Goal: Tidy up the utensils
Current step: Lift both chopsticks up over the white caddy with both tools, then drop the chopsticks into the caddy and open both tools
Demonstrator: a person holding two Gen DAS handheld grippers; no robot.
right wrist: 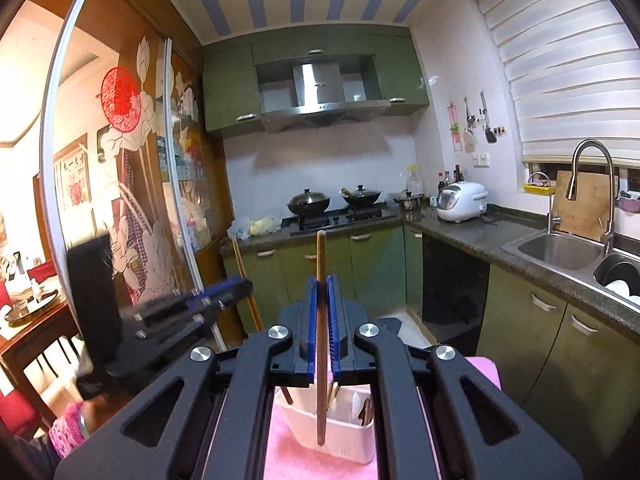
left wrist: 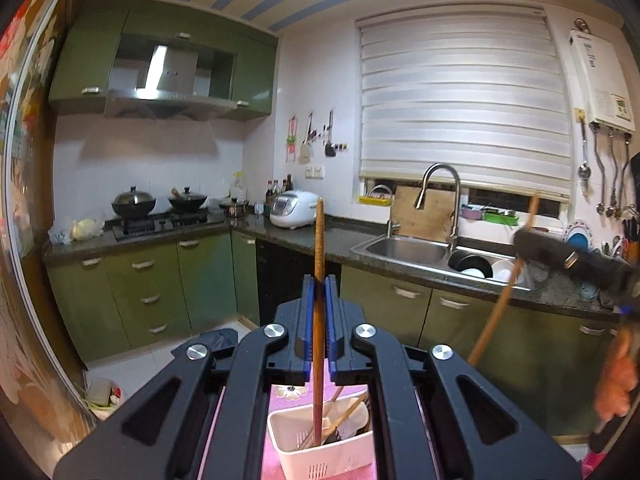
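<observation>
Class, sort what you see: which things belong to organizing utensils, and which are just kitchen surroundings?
Job:
left gripper
right gripper
wooden chopstick in left gripper
wooden chopstick in right gripper
white slotted plastic utensil basket

Surroundings:
white rice cooker
steel sink
two lidded black woks

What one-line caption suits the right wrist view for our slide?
Right gripper pinches an upright wooden chopstick over the white utensil basket on pink cloth.

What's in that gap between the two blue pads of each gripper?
A brown wooden chopstick each: the left gripper clamps one in the left wrist view, the right gripper another in the right wrist view.
</observation>
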